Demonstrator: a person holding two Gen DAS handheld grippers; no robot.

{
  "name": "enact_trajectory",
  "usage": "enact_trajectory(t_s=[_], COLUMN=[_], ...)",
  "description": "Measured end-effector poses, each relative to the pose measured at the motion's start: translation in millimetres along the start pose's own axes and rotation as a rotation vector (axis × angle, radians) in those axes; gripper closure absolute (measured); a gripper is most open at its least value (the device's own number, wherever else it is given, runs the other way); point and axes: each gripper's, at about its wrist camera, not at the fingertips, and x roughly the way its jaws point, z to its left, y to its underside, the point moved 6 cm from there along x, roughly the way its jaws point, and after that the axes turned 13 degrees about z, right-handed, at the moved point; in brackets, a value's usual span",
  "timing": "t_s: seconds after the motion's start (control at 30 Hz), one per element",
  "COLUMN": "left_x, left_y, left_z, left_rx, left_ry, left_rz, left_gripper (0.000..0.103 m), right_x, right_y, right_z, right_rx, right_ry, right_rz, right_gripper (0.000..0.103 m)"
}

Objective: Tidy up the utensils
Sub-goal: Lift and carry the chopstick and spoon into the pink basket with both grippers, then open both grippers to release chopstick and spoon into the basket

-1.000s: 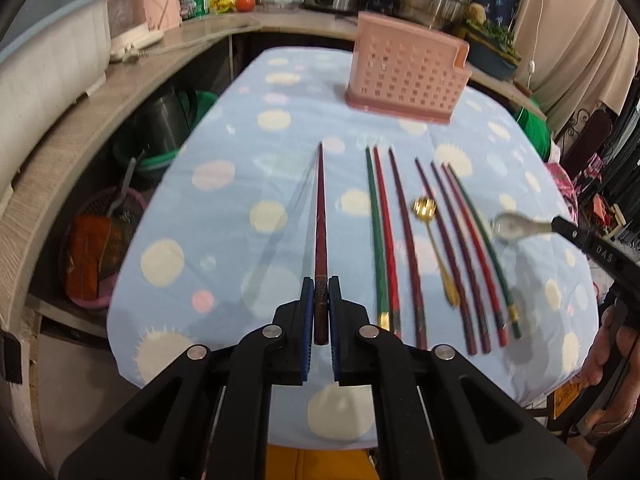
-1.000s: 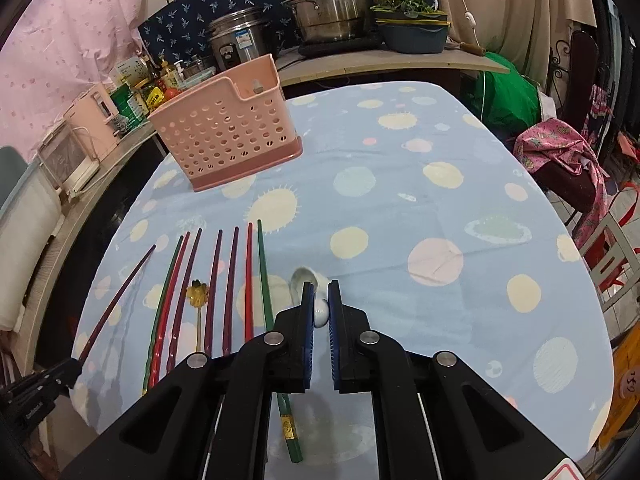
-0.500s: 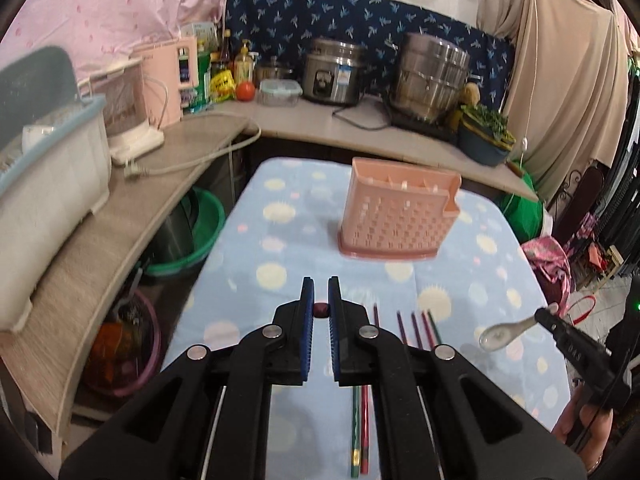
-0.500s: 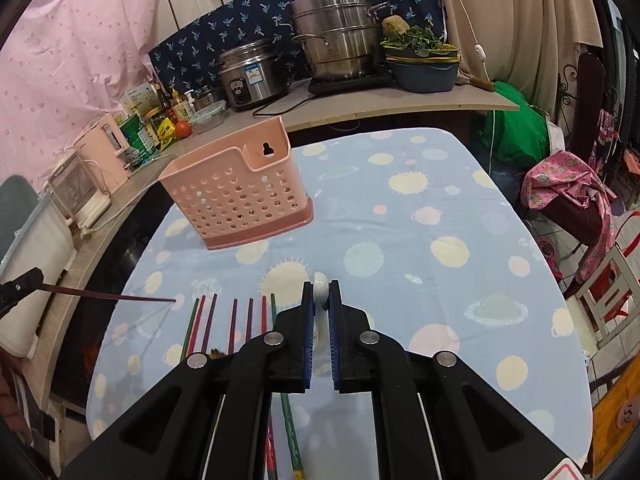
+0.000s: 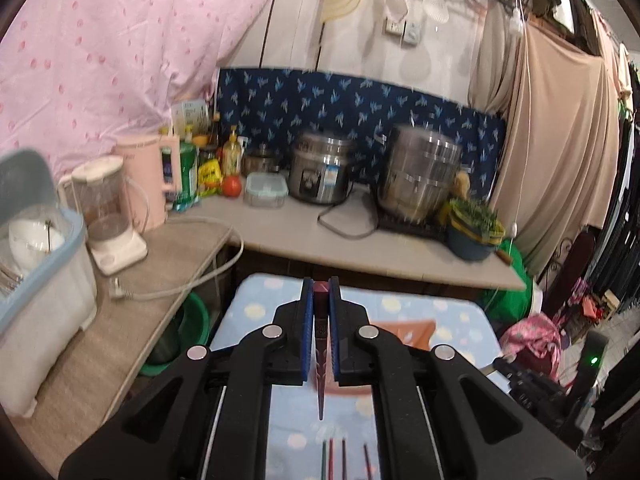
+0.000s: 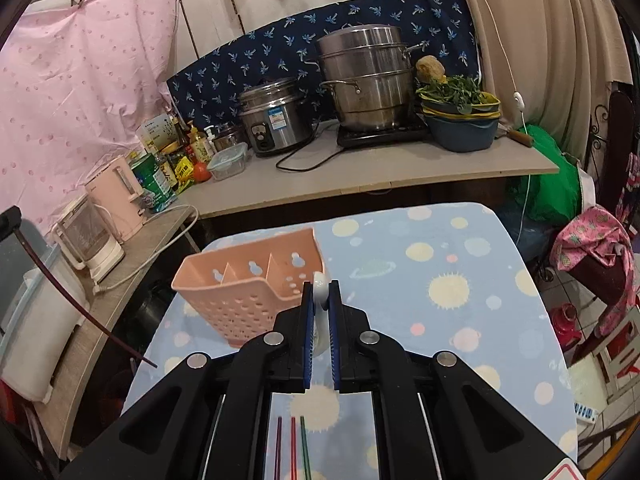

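Observation:
My left gripper (image 5: 320, 292) is shut on a dark red chopstick (image 5: 321, 364) that hangs tip down between the fingers, high above the table. The same chopstick (image 6: 76, 304) shows at the left of the right wrist view. My right gripper (image 6: 320, 292) is shut on a white spoon (image 6: 319, 320), held just in front of and above the pink slotted utensil basket (image 6: 244, 284). The basket (image 5: 416, 330) is mostly hidden behind my left fingers. Several chopsticks (image 6: 292, 448) lie on the blue dotted tablecloth (image 6: 440, 280) below.
A counter (image 6: 380, 168) behind the table holds a rice cooker (image 6: 276, 116), a steel steamer pot (image 6: 368, 80), a bowl of greens (image 6: 460, 120), bottles and a pink kettle (image 6: 118, 196). A blender (image 5: 106, 216) and dish tub (image 5: 36, 272) stand on the left.
Both grippers have risen and tilted up. The left lifted the chopstick off the table until it hangs vertically. The right carried the spoon forward to the basket.

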Motion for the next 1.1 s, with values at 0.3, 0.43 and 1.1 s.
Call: enact_trajectory(t_s=[0.3, 0.43, 1.1], left_x=[36.6, 69.4, 128.0], left_y=[-59.0, -58.2, -15.5], left_z=[-17.4, -25.7, -0.9], left_rx=[-0.016, 0.0, -0.023], left_ry=[0.017, -0.002, -0.075], left_rz=[-0.08, -0.044, 0.051], left_gripper=[0.096, 0.096, 0.064], right_x=[45.0, 68.3, 97.9], right_y=[-54.9, -57.9, -40.9], right_z=[6.2, 7.7, 9.0], right_rx=[0.021, 0.006, -0.013], right_ry=[-0.027, -0.011, 0.001], right_rz=[-0.004, 0.028, 0.068], right_gripper=[0.096, 0.096, 0.091])
